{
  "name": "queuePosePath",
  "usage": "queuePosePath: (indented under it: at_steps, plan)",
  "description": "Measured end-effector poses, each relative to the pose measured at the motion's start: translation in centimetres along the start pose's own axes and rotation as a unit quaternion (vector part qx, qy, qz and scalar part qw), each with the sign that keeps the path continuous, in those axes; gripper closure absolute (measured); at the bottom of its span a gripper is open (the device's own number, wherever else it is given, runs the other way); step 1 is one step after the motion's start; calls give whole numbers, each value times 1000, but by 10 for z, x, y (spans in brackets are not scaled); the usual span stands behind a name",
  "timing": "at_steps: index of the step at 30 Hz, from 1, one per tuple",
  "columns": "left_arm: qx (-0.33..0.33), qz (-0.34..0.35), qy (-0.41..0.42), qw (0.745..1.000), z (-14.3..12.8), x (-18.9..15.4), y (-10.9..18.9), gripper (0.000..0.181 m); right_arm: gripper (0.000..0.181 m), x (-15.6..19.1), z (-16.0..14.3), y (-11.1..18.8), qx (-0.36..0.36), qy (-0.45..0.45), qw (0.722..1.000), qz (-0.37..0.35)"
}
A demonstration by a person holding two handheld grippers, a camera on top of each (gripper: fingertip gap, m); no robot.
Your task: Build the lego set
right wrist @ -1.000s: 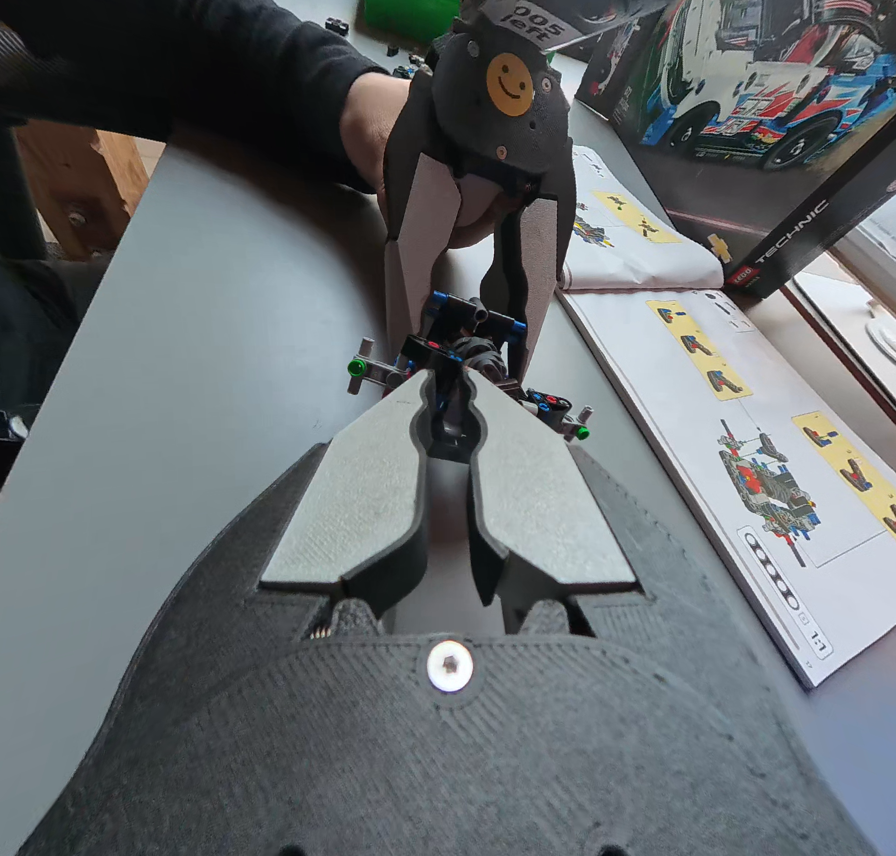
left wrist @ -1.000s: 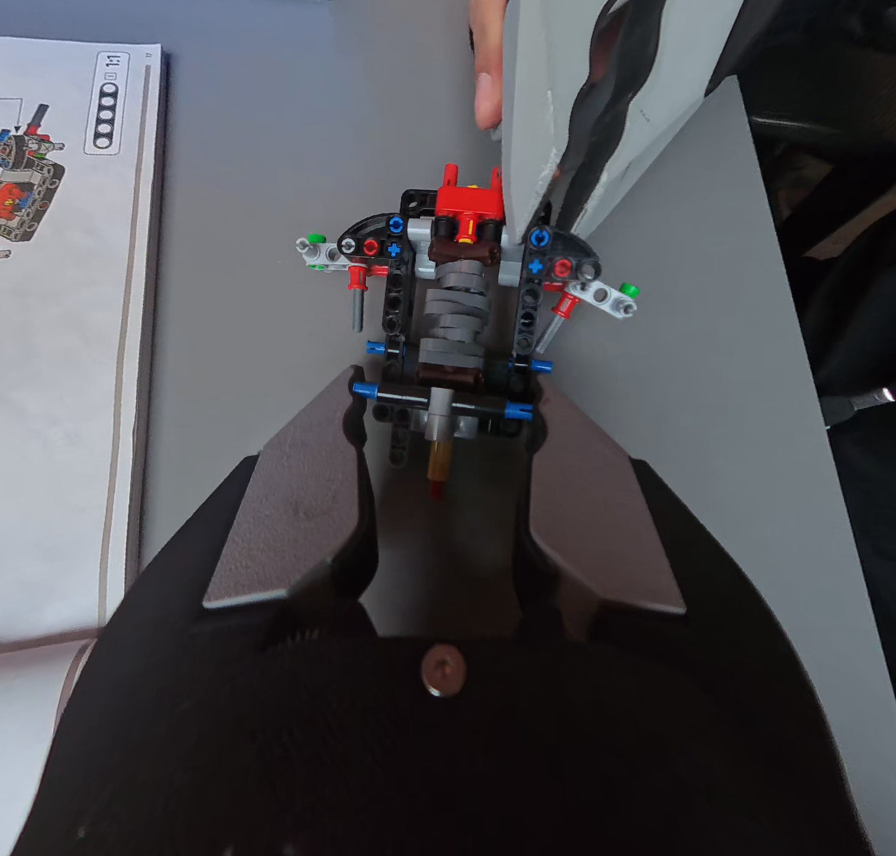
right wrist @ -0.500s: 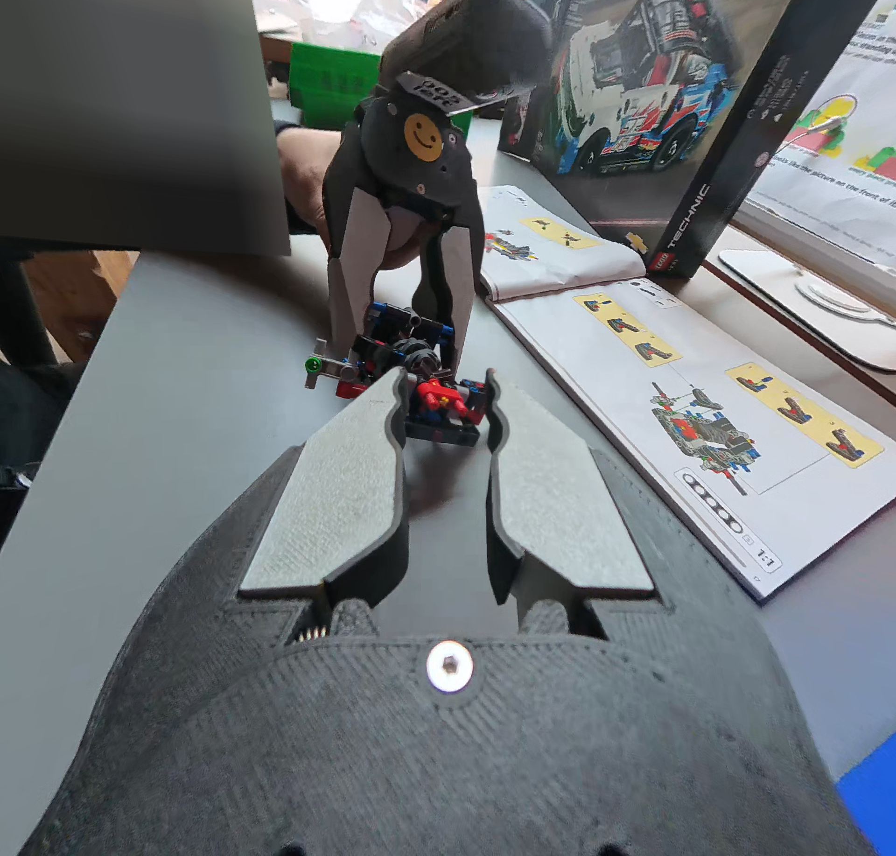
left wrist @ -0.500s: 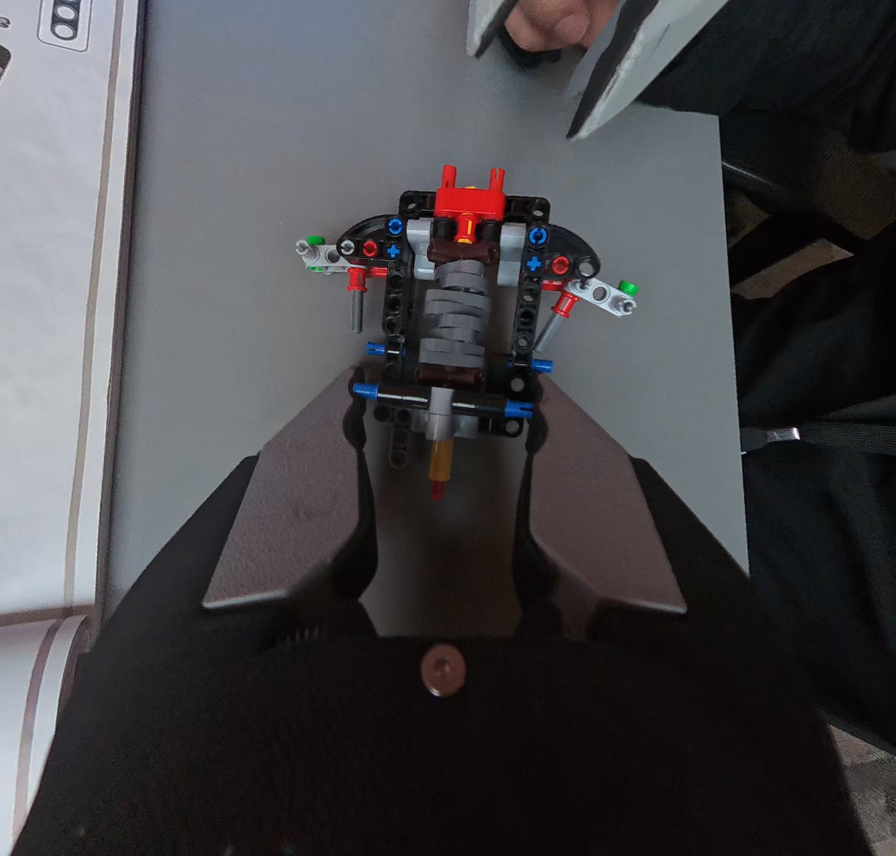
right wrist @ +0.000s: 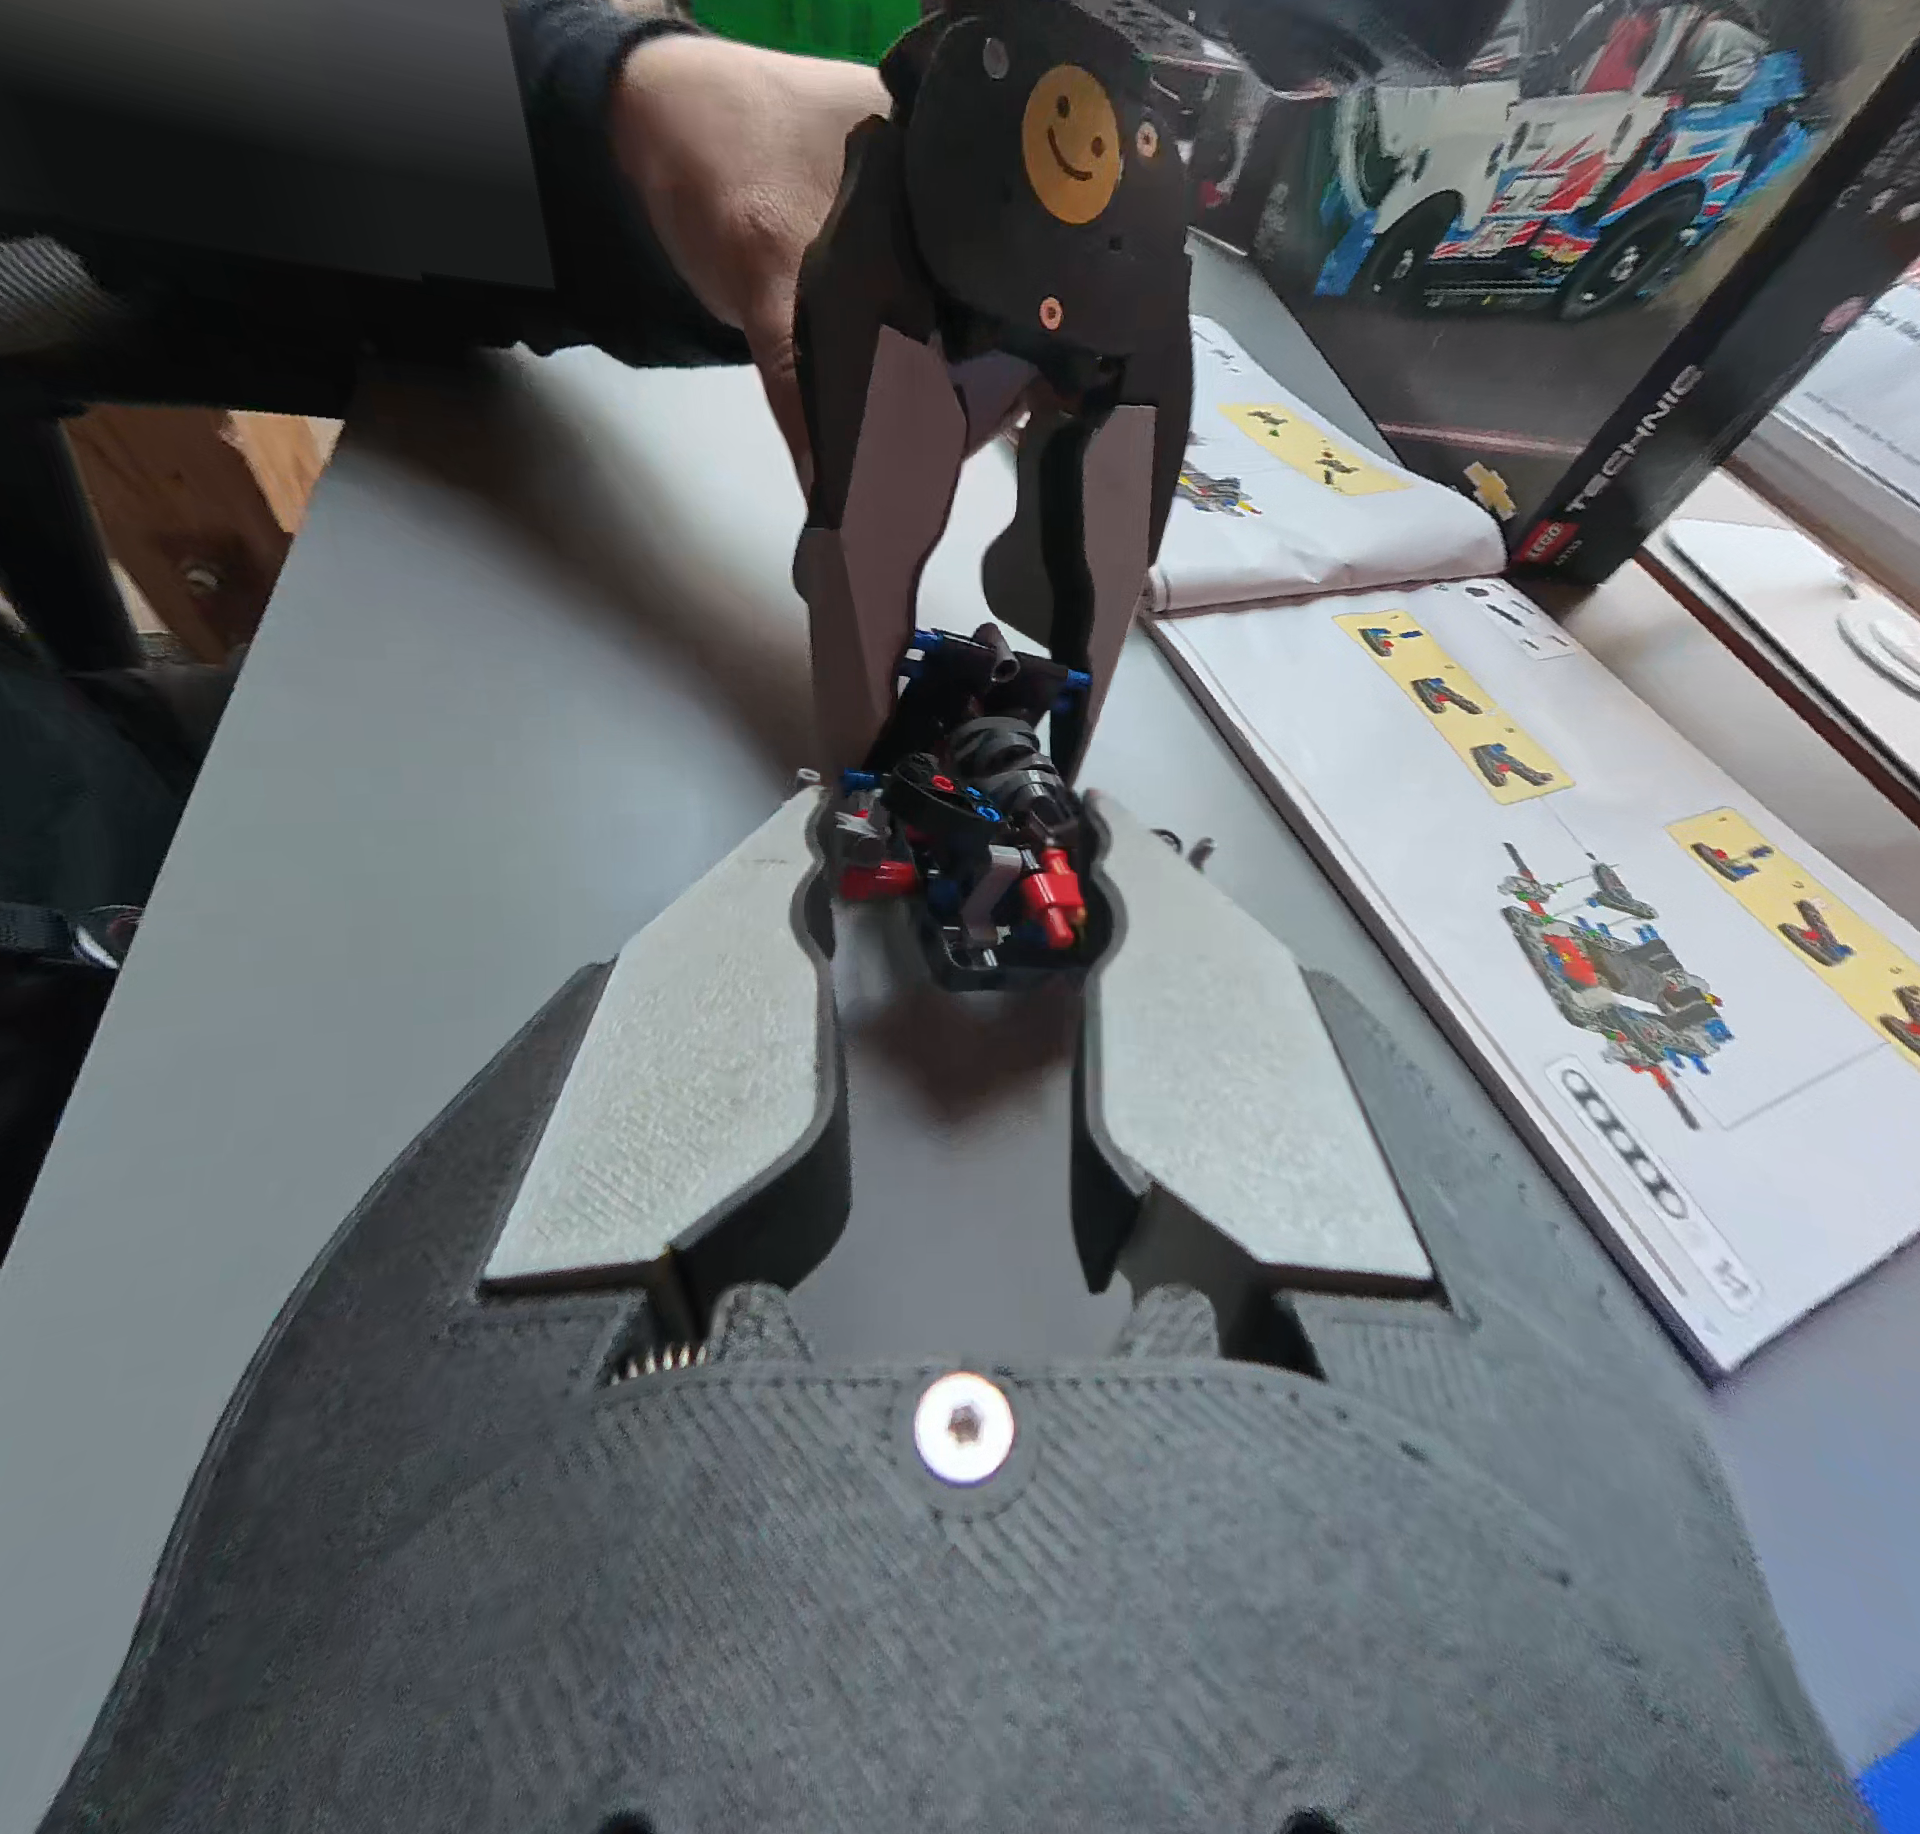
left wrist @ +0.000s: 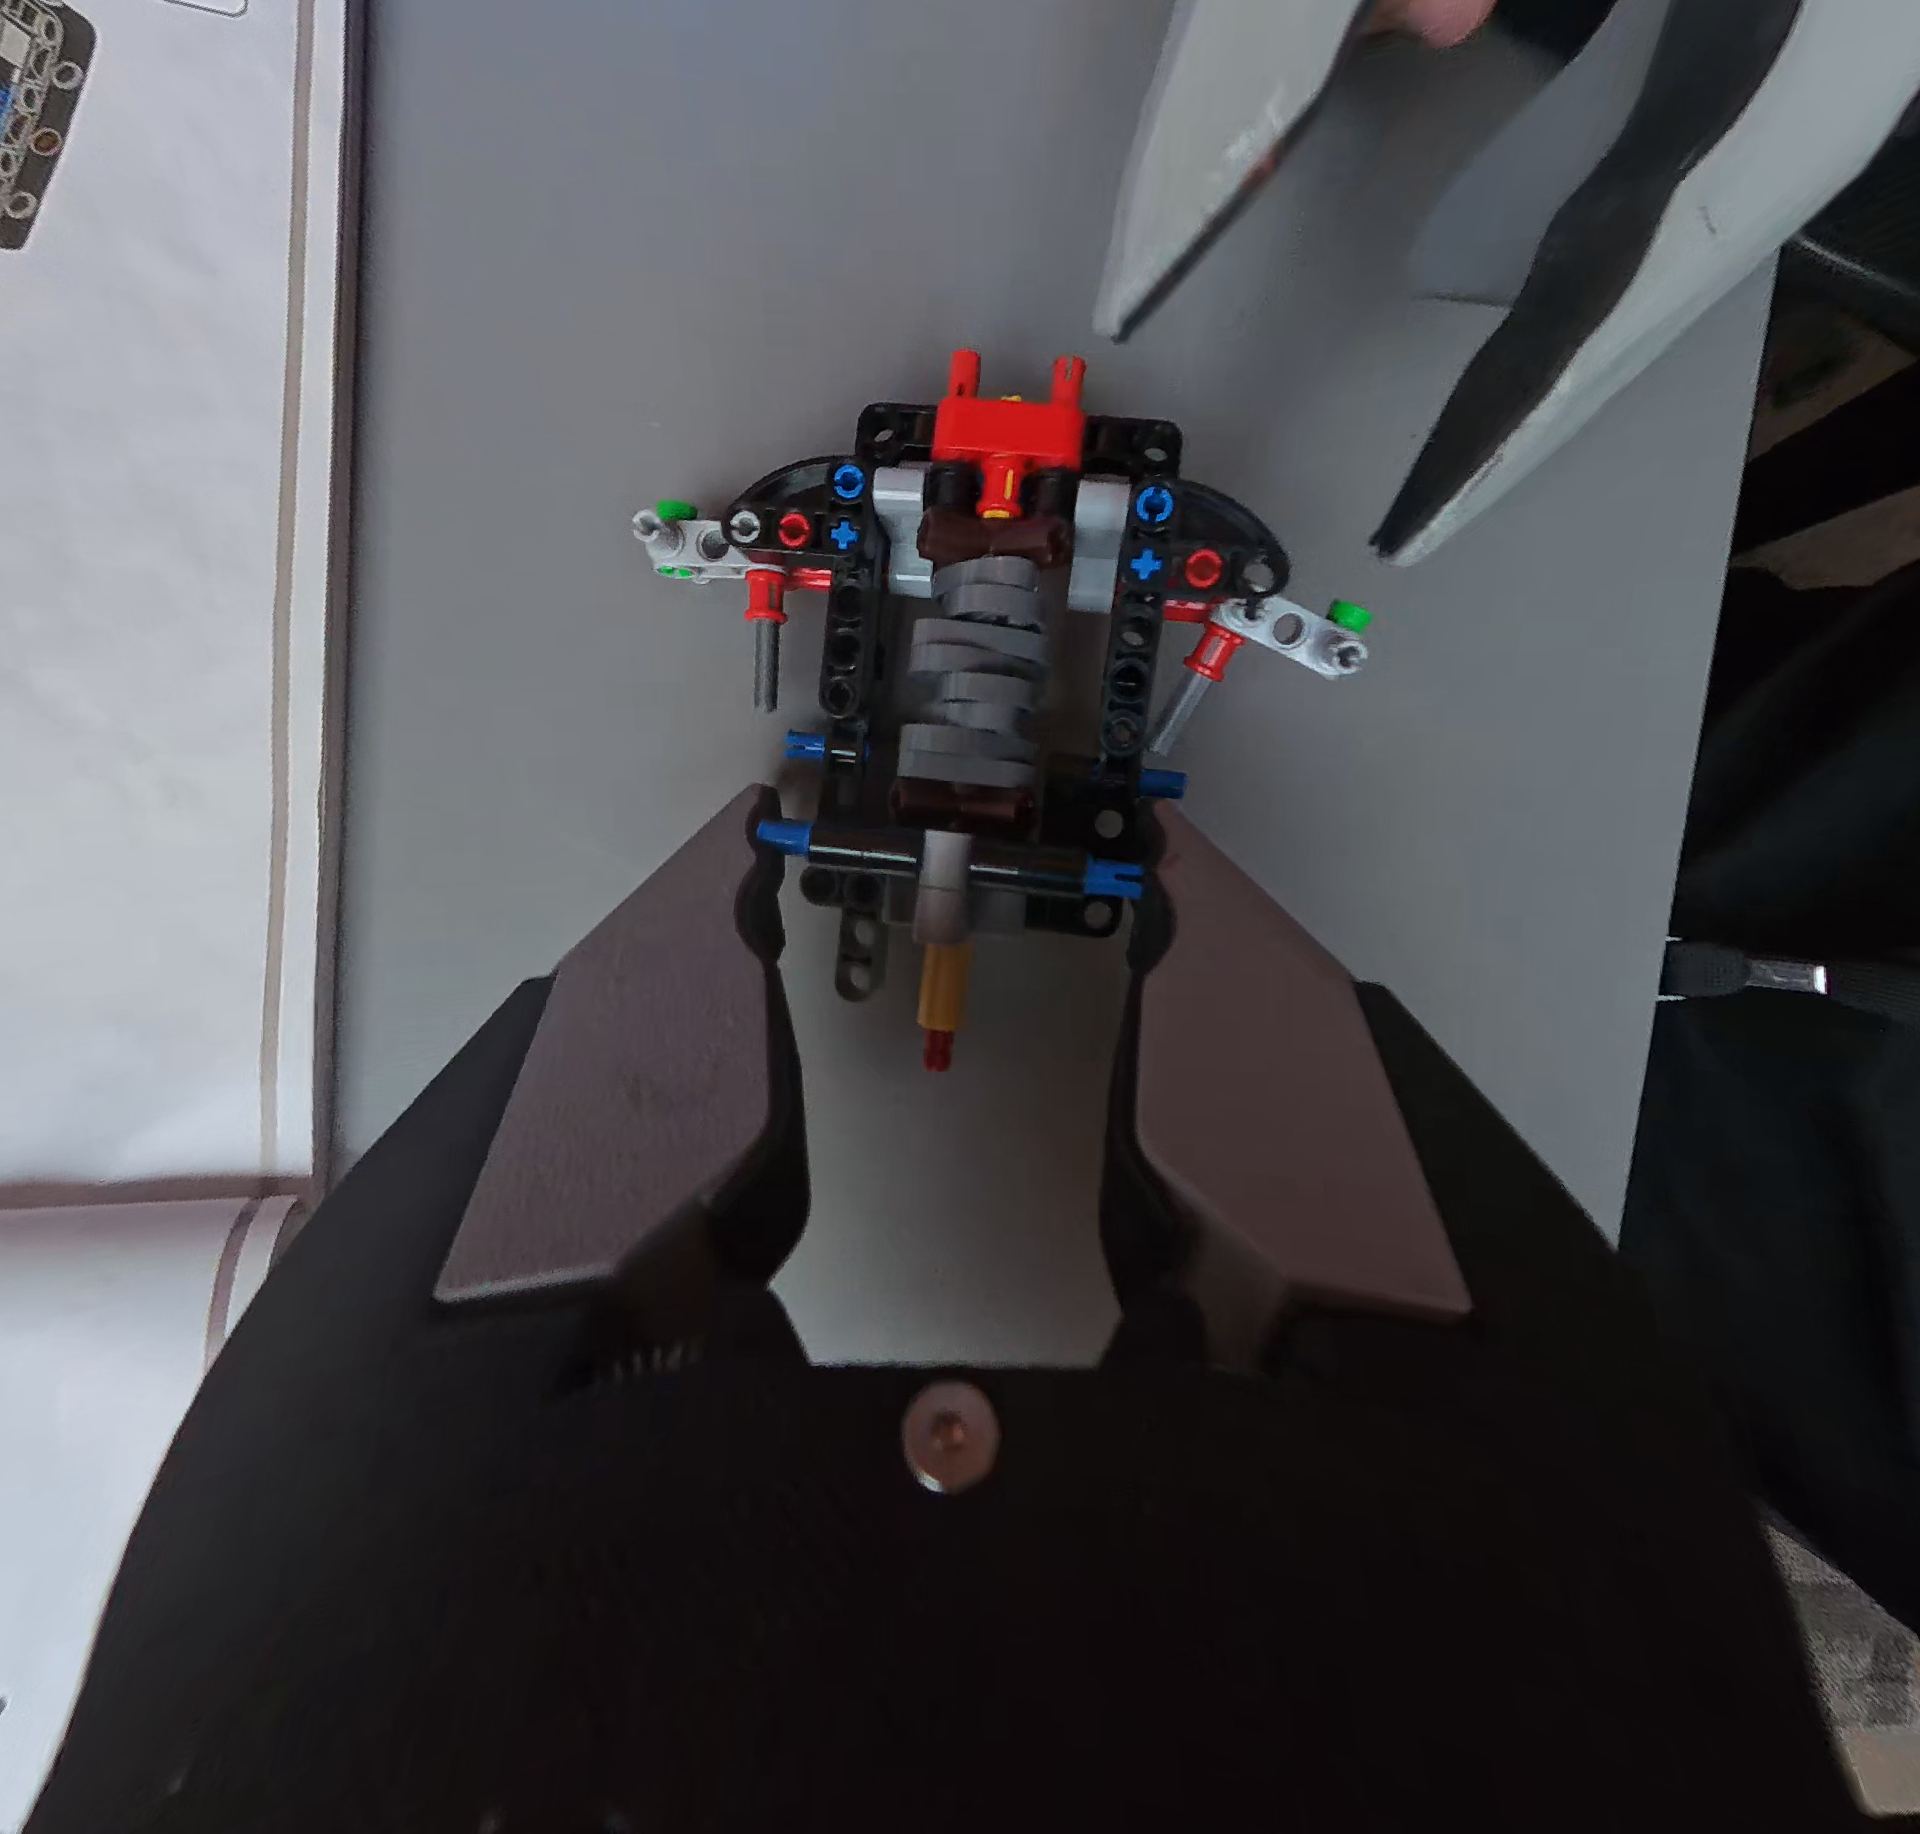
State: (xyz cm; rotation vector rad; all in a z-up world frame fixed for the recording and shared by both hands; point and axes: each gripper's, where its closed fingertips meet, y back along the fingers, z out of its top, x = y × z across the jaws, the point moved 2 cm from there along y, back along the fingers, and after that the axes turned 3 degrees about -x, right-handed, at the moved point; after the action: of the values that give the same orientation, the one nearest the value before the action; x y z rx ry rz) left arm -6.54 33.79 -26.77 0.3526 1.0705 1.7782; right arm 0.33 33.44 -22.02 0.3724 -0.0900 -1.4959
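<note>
The half-built lego assembly [left wrist: 992, 662], a black frame with a grey geared core and a red block at its far end, lies flat on the grey worktop [left wrist: 644, 226] near its right edge, with the open instruction booklet [left wrist: 135, 558] along the left side. The left gripper [left wrist: 951, 854] has its fingers clamped on the blue pins at the frame's near end, while the right gripper [right wrist: 956, 875] hangs above the red end with fingers spread apart and empty. This looks like a pause between steps with the frame steadied: the next move probably calls for fetching the next piece, or closing on the red end to reposition it.
</note>
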Motion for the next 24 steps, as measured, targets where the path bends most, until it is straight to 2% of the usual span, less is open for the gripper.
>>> queuePosePath:
  at_steps: [1, 2, 5, 8, 9, 11, 13, 18, 22, 24]
  plan:
    - [2, 1, 4, 1000, 1, 1, 0, 117, 132, -3, 0, 2, 5, 8, 1000, -23]
    - [4, 0, 7, 1000, 1, 1, 1, 116, 134, -6, 1, 3, 10, 22, 999, -49]
    - [2, 4, 13, 1000, 2, 3, 1, 116, 151, -11, 8, 5, 11, 27, 992, -120]
    - [-8, 15, 33, 999, 3, 7, 0, 116, 147, -4, -1, -2, 47, -5, 991, -123]
    - [-9, 16, 36, 999, 3, 7, 1, 116, 138, -3, -5, -2, 61, -6, 989, -133]
    - [-7, 22, 36, 999, 3, 8, 2, 116, 133, 2, -1, -1, 55, -5, 987, -149]
    - [-8, 22, 39, 999, 3, 8, 2, 116, 137, 9, 5, -1, 41, -1, 985, -169]
    - [-14, 2, 57, 998, 4, 8, 3, 116, 148, 18, -3, -12, 86, 49, 973, -208]
    - [-12, -2, 62, 998, 3, 7, 4, 116, 159, 14, -1, -14, 88, 49, 970, -221]
    - [-12, -2, 64, 998, 3, 7, 5, 116, 156, 12, 0, -13, 86, 43, 970, -223]
